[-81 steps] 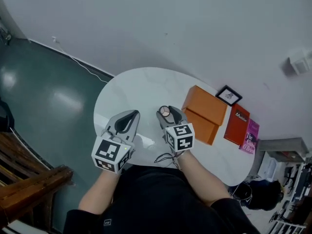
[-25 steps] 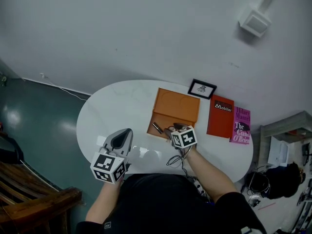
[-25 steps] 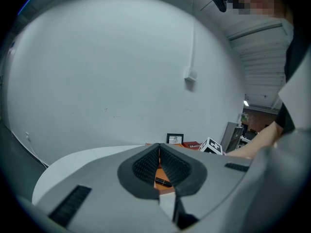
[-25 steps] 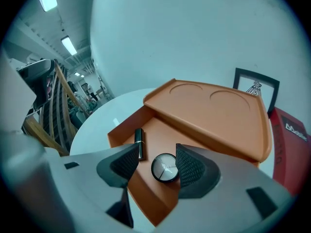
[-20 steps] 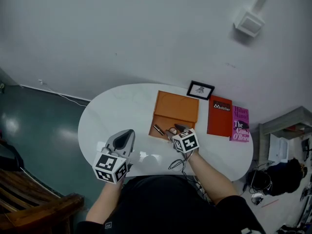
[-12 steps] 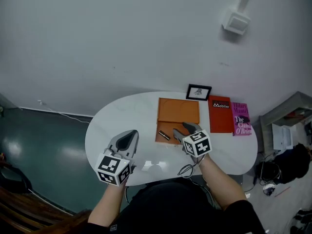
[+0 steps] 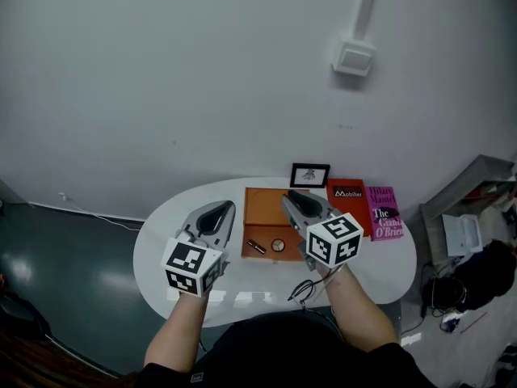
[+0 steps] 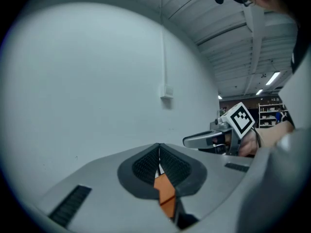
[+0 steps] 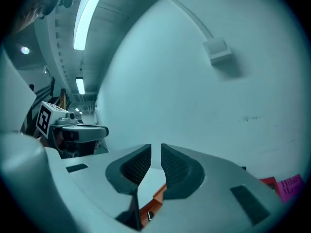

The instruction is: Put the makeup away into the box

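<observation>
Both makeup items, a dark tube (image 7: 257,246) lying diagonally and a round compact (image 7: 278,245), lie inside the open orange box (image 7: 262,208) on the tabletop (image 7: 157,245). The box sits below and between both grippers. The right gripper (image 7: 292,200) is nearer; its jaws have just been closing to a narrow, empty gap. The left gripper (image 7: 218,210) has its jaws pressed together, empty. A red book (image 7: 347,202) lies right of the box. Nothing obstructs.

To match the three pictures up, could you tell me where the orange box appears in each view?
Head view: box at centre, open on the table.
Left gripper view: box, an orange sliver low at centre.
Right gripper view: box, an orange corner at bottom centre.
Shared landmark: the wall fitting, high on the white wall in all three.
</observation>
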The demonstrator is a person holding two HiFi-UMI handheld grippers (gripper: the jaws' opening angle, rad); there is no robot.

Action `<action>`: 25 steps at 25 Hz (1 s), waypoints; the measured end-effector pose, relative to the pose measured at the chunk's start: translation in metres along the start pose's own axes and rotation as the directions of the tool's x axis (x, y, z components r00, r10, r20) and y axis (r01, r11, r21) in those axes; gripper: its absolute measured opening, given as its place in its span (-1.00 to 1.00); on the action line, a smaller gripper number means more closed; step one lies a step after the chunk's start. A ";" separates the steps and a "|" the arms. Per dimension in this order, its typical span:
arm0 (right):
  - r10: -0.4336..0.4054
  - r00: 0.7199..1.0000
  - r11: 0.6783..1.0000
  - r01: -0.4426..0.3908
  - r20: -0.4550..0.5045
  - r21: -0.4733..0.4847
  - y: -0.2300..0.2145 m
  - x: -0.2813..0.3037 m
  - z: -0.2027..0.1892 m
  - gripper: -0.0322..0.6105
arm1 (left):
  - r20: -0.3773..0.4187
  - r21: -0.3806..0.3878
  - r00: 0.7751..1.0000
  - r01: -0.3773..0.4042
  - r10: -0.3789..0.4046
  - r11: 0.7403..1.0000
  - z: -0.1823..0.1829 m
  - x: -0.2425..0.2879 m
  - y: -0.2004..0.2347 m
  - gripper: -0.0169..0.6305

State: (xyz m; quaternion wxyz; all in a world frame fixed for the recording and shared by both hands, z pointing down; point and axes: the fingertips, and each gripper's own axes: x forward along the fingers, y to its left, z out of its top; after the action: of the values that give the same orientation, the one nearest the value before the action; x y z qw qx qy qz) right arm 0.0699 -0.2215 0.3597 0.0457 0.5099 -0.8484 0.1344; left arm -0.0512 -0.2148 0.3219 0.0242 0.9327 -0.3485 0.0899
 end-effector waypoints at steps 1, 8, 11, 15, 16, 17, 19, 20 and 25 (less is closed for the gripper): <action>-0.002 1.000 1.000 0.002 0.031 -0.018 -0.001 -0.006 0.011 -0.67 | 0.013 0.000 1.000 -0.012 0.012 1.000 0.006 0.005 -0.002 -0.91; -0.139 0.949 0.975 0.181 0.282 -0.127 -0.020 -0.056 0.054 -0.76 | 0.082 -0.032 0.993 -0.079 0.081 0.996 0.030 0.023 -0.021 -0.91; -0.140 0.931 0.959 0.212 0.338 -0.187 -0.015 -0.071 0.061 -0.78 | 0.067 -0.020 0.992 -0.104 0.105 0.994 0.022 0.017 -0.022 -0.91; -0.116 0.935 0.960 0.193 0.336 -0.205 -0.008 -0.076 0.062 -0.79 | 0.058 -0.035 0.986 -0.154 0.156 0.987 0.016 0.007 -0.011 -0.91; -0.113 0.936 0.960 0.190 0.335 -0.206 -0.007 -0.076 0.061 -0.79 | 0.060 -0.033 0.985 -0.158 0.160 0.987 0.017 0.007 -0.011 -0.91; -0.110 0.936 0.961 0.185 0.333 -0.204 -0.006 -0.076 0.060 -0.79 | 0.063 -0.026 0.985 -0.160 0.161 0.987 0.020 0.007 -0.013 -0.91; -0.102 0.938 0.966 0.174 0.331 -0.194 -0.005 -0.075 0.057 -0.79 | 0.071 -0.006 0.986 -0.153 0.153 0.988 0.025 0.007 -0.021 -0.91; -0.098 0.939 0.968 0.167 0.330 -0.186 -0.004 -0.075 0.055 -0.79 | 0.075 0.002 0.987 -0.145 0.145 0.989 0.027 0.008 -0.026 -0.91; -0.090 0.942 0.975 0.149 0.323 -0.164 -0.006 -0.074 0.050 -0.79 | 0.076 0.006 0.991 -0.109 0.109 0.994 0.027 0.011 -0.040 -0.91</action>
State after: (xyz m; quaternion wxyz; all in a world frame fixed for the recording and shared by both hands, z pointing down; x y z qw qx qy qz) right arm 0.1137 -0.1749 0.2970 -0.0340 0.5689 -0.8211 -0.0311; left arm -0.0124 -0.1946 0.2982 0.0016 0.9151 -0.3992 0.0575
